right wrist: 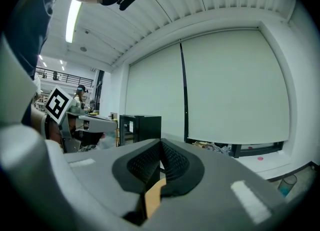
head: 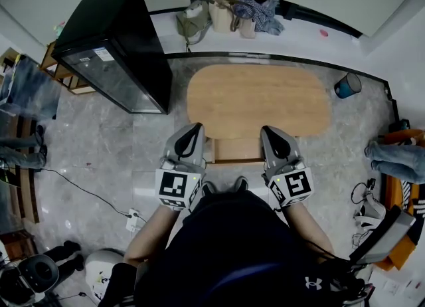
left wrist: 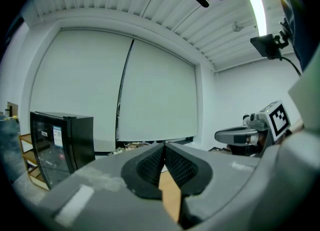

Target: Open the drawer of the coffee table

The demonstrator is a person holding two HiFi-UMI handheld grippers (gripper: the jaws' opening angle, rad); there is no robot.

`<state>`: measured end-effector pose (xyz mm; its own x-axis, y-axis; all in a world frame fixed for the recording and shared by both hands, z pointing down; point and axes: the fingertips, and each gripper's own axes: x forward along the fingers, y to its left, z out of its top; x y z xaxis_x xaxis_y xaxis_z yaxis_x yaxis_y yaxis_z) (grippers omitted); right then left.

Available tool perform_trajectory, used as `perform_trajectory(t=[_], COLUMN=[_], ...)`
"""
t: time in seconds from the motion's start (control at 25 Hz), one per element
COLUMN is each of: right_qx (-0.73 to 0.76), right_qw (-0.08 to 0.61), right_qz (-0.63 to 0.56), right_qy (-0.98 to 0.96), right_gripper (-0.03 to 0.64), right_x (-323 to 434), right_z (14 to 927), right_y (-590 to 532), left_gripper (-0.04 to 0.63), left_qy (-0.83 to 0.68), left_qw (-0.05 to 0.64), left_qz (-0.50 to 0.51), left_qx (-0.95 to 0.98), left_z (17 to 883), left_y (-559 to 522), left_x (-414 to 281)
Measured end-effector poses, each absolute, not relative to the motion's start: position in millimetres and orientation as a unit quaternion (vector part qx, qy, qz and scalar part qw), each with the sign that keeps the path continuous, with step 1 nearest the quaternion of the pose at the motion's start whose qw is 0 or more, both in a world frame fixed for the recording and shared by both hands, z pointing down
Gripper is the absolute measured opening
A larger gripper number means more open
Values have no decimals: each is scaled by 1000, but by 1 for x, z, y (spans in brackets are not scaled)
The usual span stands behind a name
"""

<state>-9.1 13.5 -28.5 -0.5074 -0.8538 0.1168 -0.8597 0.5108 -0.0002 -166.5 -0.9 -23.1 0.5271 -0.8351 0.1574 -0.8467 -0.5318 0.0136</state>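
Observation:
An oval wooden coffee table [head: 259, 100] stands on the marble floor in front of me. A wooden drawer [head: 237, 149] juts out from under the middle of its near edge. My left gripper [head: 194, 129] hovers just left of the drawer and my right gripper [head: 269, 131] just right of it. Both point toward the table. In the left gripper view the ribbed pads [left wrist: 150, 165] meet with nothing between them, and a strip of table wood [left wrist: 171, 197] shows below. The right gripper's pads [right wrist: 172, 160] are likewise closed on nothing.
A black glass-door cabinet [head: 116, 46] stands left of the table. Bags [head: 226, 13] lie by the far wall, and a teal bin [head: 347, 85] is at the table's right end. A cable and power strip [head: 133, 219] lie on the floor at the left. People's legs [head: 395, 159] show at the sides.

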Motion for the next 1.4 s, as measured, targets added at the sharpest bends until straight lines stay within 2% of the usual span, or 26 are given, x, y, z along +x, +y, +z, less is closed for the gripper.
perform_trajectory(t=[1.4], right_qx=[486], right_qw=[53], right_qz=[39], right_qy=[-871], right_gripper=[-2], right_x=[0], right_z=[-26], right_y=[16], left_gripper=[2], left_qy=[-496], left_qw=[66], left_qz=[74], left_qx=[863], left_z=[-15], left_y=[4], left_x=[-163])
